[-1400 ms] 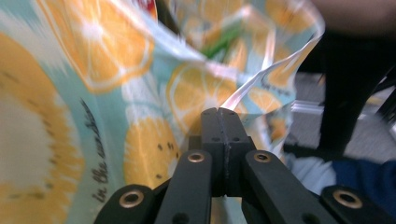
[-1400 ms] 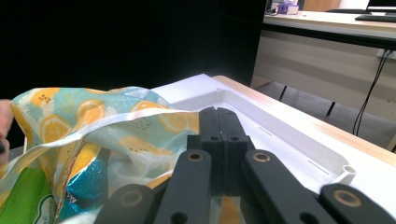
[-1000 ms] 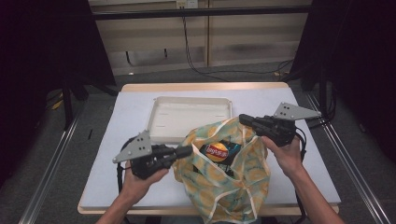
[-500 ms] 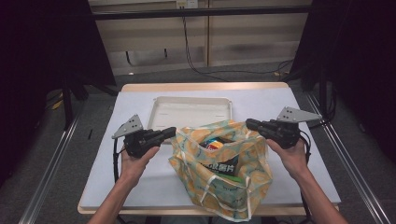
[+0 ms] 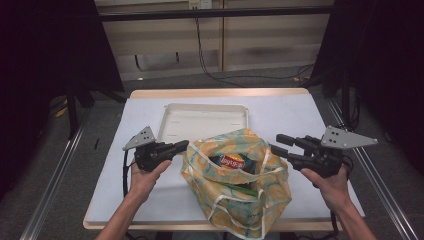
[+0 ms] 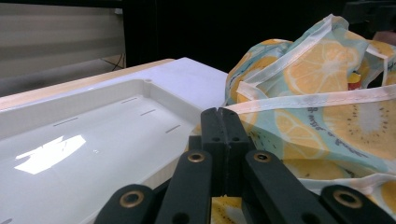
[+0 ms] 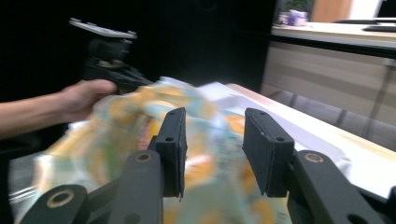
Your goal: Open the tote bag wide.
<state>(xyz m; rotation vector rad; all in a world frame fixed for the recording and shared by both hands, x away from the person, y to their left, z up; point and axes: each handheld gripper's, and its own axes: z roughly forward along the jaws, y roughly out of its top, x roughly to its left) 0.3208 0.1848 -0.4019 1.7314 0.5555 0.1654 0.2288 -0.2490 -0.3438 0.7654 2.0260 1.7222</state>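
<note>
Left gripper (image 5: pixel 184 145), at centre left of the high view, has its jaws pressed together on the pale hem of the fruit-print bag (image 5: pixel 240 185), at the bag's left rim. That bag slumps in the lower middle of the frame on the white table (image 5: pixel 295 112), soft and crumpled, printed with orange and green fruit slices and edged in cream binding; its open mouth shows a glossy snack packet (image 5: pixel 232 161) with a red logo. Right gripper (image 5: pixel 277 144), at centre right, has just been opening its jaws; they now stand apart just beside the bag's right rim, with no cloth between them. Behind the bag, in the upper middle, lies a shallow rectangular white tray (image 5: pixel 172 115) of smooth plastic. Seen from the left gripper view, the black jaws rise from bottom centre, shut tight on the stitched cream hem of the bag (image 6: pixel 322 93), which spreads over the right half; the shiny tray (image 6: pixel 102 121) takes the left half. Seen from the right gripper view, the two flat black pads are spread, with the blurred bag (image 7: pixel 116 140) lying beyond the gap rather than in it, and the left gripper (image 7: pixel 109 65) sits at upper left.
</note>
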